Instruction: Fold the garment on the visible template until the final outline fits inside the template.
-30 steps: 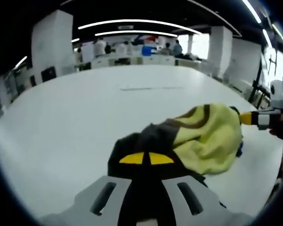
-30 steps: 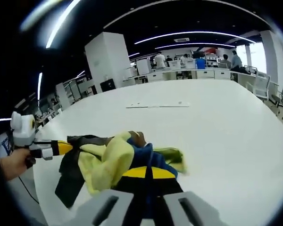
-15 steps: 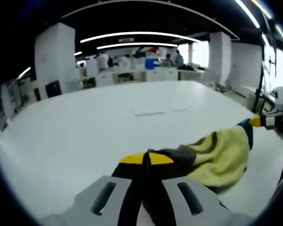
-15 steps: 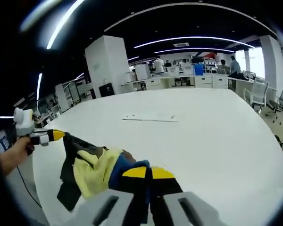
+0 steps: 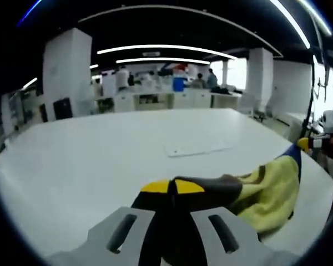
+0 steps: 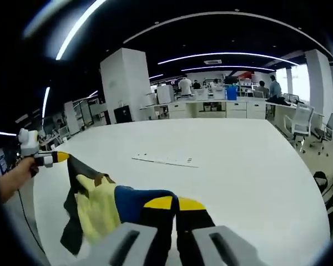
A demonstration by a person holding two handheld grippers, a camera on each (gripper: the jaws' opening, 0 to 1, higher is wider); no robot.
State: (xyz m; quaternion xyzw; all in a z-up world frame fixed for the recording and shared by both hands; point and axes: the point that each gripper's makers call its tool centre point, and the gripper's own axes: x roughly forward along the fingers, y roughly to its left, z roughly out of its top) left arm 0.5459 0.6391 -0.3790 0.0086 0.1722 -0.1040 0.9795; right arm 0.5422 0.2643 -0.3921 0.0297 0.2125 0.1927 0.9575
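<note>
A yellow, dark brown and blue garment (image 5: 266, 191) hangs stretched between my two grippers above the white table (image 5: 89, 149). My left gripper (image 5: 172, 186) is shut on its dark edge. The garment runs right to the other gripper (image 5: 303, 144), held by a hand. In the right gripper view my right gripper (image 6: 175, 203) is shut on the blue part of the garment (image 6: 97, 208), which sags left toward the left gripper (image 6: 60, 157). The template (image 5: 197, 149) is a thin pale rectangle lying flat on the table beyond the garment, seen also as the template (image 6: 165, 160).
The big white table (image 6: 255, 160) spreads wide around the template. Behind it stand a white pillar (image 6: 122, 83), desks with several people (image 6: 227, 94), and chairs (image 6: 302, 119) by the right edge.
Both grippers have risen and drawn apart. The garment, bunched low over the table a second ago, is now pulled out into a longer hanging span between them.
</note>
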